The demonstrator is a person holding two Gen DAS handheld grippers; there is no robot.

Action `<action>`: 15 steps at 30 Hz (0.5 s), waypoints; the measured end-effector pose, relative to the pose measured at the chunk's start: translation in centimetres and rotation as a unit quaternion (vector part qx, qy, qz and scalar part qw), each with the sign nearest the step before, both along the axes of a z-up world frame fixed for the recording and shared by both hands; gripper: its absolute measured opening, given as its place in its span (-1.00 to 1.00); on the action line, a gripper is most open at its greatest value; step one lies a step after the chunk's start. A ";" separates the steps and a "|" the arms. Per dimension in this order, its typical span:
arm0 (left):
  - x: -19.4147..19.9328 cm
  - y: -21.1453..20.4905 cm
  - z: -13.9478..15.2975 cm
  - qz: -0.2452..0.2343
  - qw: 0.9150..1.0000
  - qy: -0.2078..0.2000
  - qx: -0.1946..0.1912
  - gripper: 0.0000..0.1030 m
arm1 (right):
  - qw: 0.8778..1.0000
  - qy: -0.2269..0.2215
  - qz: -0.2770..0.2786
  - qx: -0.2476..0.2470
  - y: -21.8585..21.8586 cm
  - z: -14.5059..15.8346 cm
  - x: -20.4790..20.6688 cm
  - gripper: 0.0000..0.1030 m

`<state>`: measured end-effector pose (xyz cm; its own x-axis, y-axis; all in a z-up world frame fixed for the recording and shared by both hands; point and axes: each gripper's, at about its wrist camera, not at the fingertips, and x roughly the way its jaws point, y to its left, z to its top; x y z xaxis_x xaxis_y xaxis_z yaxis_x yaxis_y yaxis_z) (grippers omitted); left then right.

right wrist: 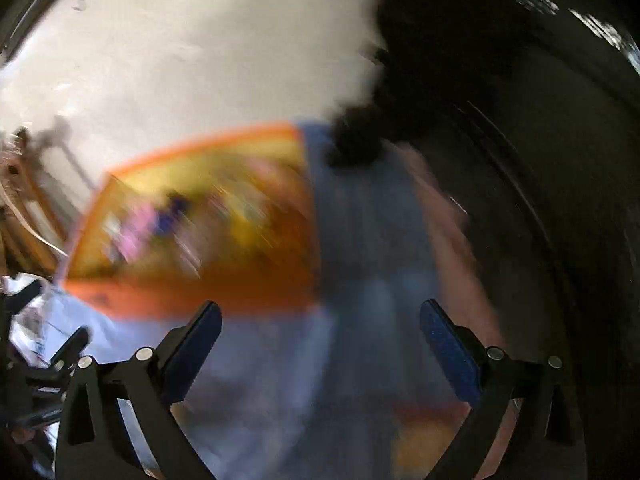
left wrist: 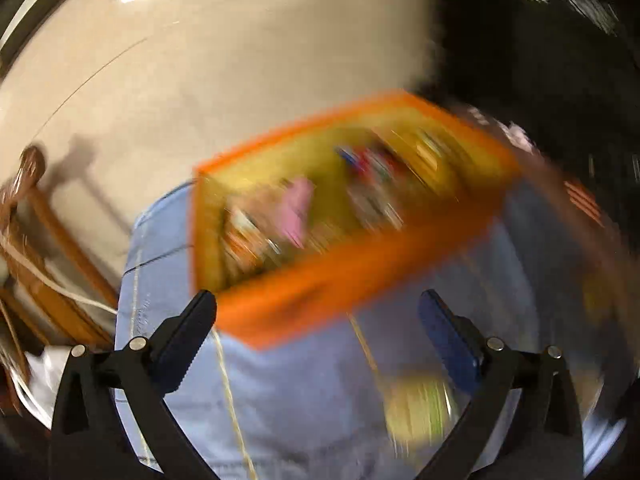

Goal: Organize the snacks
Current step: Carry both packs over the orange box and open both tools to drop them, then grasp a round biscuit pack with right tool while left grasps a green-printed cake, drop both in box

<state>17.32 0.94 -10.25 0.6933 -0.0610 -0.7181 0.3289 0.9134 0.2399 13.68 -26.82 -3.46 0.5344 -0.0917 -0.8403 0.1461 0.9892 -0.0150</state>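
Both views are motion-blurred. An orange box [left wrist: 352, 276] with a yellow inside stands on a light blue cloth [left wrist: 300, 392] and holds several snack packets [left wrist: 296, 208] in pink, red and blue. My left gripper [left wrist: 318, 312] is open and empty just in front of the box's near wall. A yellow-green packet [left wrist: 420, 408] lies on the cloth near its right finger. In the right wrist view the orange box [right wrist: 200, 296] sits ahead to the left. My right gripper [right wrist: 320, 320] is open and empty over the cloth [right wrist: 360, 260]. An orange-red packet [right wrist: 428, 432] lies low right.
A wooden chair [left wrist: 52, 264] stands at the left beside a pale wall [left wrist: 240, 60]. A dark area [left wrist: 540, 60] fills the right. The other gripper [right wrist: 48, 360] shows at the left edge of the right wrist view.
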 end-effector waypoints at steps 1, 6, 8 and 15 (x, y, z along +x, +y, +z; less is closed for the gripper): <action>-1.7 -0.9 -1.6 -0.021 1.000 0.001 0.023 0.92 | 1.000 0.014 -0.020 -0.019 -1.1 -1.0 -1.5 0.93; -4.3 -3.6 -8.1 -0.066 0.994 0.042 0.077 0.92 | 0.989 0.103 -0.105 -0.006 -6.2 -8.1 -8.0 0.93; -3.4 -3.7 -9.8 -0.054 0.994 0.071 0.060 0.92 | 0.989 0.095 -0.112 0.021 -7.0 -9.5 -8.7 0.93; -0.7 -0.9 -13.7 0.023 0.988 0.135 -0.077 0.85 | 0.986 0.108 -0.124 0.032 -7.5 -14.1 -8.3 0.67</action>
<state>16.60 -0.01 -23.92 0.4824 -0.1563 -0.8619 0.3191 0.9477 0.0067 5.42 -34.30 -17.55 0.3095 -0.1403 -0.9405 0.3833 0.9235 -0.0116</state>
